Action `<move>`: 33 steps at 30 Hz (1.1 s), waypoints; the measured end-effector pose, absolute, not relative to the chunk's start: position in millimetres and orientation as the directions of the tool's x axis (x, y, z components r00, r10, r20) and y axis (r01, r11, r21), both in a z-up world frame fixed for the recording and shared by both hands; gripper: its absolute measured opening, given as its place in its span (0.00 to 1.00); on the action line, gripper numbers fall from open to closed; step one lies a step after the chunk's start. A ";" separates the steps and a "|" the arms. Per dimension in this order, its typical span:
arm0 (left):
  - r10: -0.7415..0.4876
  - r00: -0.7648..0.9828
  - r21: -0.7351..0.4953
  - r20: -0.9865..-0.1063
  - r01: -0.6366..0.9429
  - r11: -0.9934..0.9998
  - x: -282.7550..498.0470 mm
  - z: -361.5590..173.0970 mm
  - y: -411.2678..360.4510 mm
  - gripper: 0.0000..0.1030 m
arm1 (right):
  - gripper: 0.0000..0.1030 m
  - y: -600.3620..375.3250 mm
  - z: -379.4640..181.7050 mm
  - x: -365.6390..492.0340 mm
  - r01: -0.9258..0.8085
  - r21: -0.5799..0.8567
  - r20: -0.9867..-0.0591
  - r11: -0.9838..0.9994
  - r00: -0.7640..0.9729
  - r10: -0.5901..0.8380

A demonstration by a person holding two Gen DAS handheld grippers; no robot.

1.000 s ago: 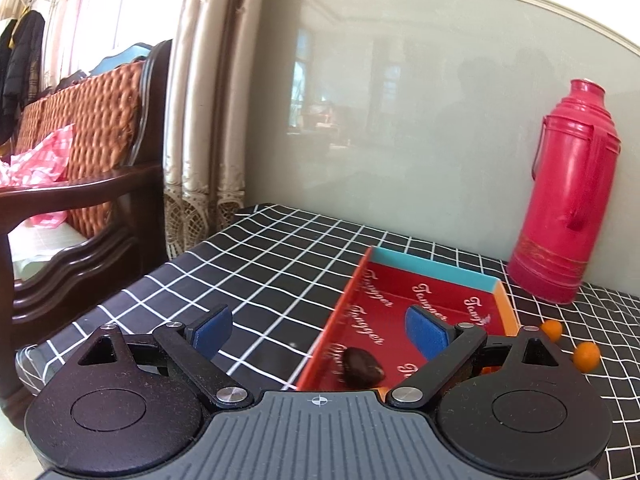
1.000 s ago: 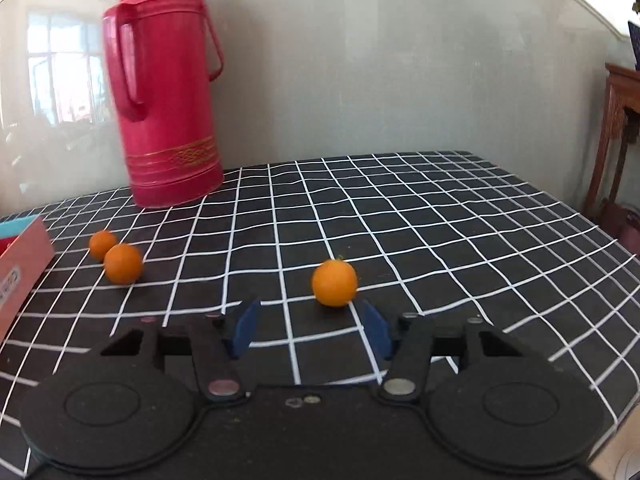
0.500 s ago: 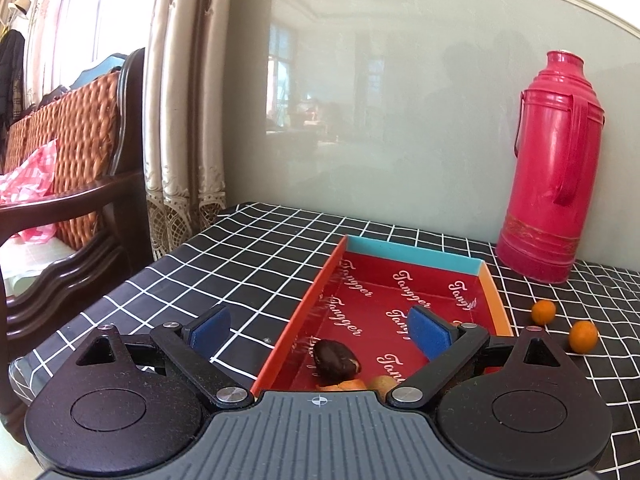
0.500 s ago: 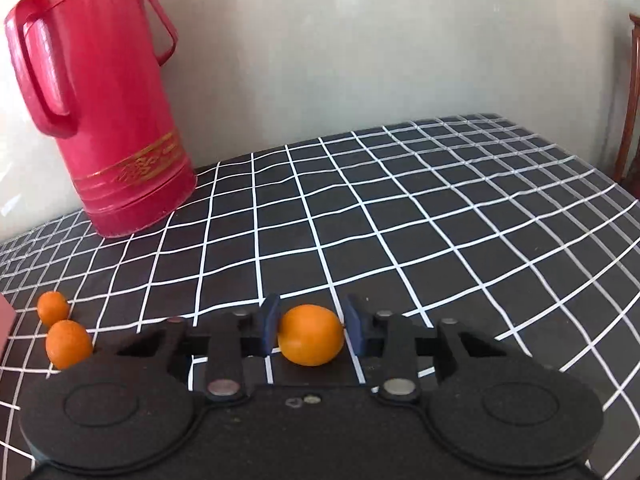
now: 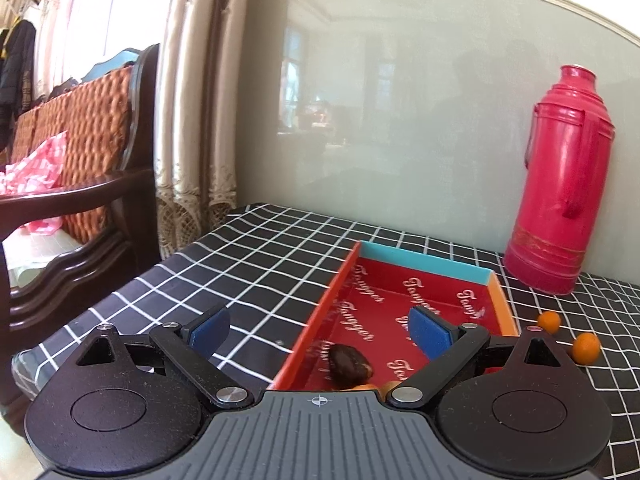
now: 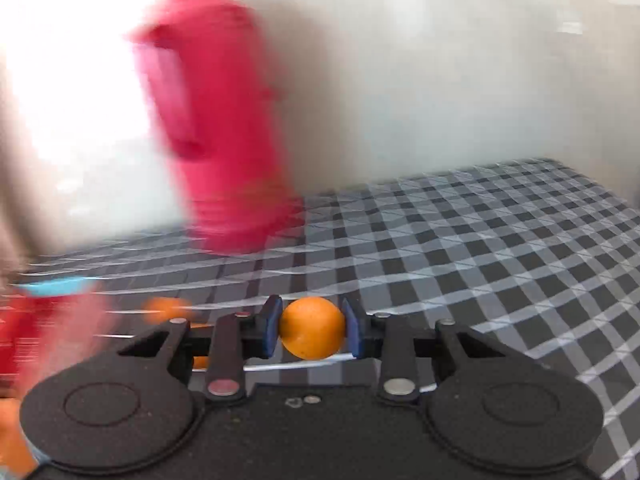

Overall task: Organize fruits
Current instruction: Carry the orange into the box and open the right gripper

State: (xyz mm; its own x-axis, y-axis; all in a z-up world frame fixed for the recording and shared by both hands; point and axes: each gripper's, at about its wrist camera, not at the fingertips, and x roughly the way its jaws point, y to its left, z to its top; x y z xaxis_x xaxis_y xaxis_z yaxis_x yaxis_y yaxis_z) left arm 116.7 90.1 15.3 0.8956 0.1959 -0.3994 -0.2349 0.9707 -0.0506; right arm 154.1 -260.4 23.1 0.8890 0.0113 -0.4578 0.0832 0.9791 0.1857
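Observation:
My right gripper [image 6: 312, 330] is shut on a small orange [image 6: 312, 327] and holds it above the checked tablecloth; this view is blurred by motion. The red tray [image 6: 24, 320] shows at its far left, with another orange [image 6: 166, 309] beside it. My left gripper [image 5: 320, 330] is open and empty over the near left edge of the red tray [image 5: 424, 268]. A dark brown fruit [image 5: 350, 364] lies in the tray's near end, with orange fruit [image 5: 366, 387] partly hidden below it. Two small oranges [image 5: 549, 321] [image 5: 586, 348] lie on the cloth right of the tray.
A tall red thermos [image 5: 560, 216] stands behind the tray against the wall; it also shows in the right wrist view [image 6: 216, 120]. A dark wooden sofa [image 5: 76, 216] stands left of the table [image 5: 248, 264]. Curtains [image 5: 192, 120] hang at the back left.
My right gripper closed on the orange, lifted it and is swinging left toward the tray. My left gripper has stayed open, shifting slightly over the tray's edge.

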 end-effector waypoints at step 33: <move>0.096 0.917 -0.002 -0.387 -0.105 0.994 117.8 18.5 49.3 0.93 | 0.89 -204.1 10.1 114.9 0.124 0.134 -0.453 0.983 0.890 -0.051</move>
State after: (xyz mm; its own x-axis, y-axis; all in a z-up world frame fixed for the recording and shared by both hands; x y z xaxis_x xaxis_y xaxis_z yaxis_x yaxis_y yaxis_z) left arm 117.8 49.3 18.5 0.9170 0.0961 -0.3872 -0.1051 0.9945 -0.0020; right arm 114.9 -204.1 10.1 0.8903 -0.0506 -0.4525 0.1238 0.9833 0.1337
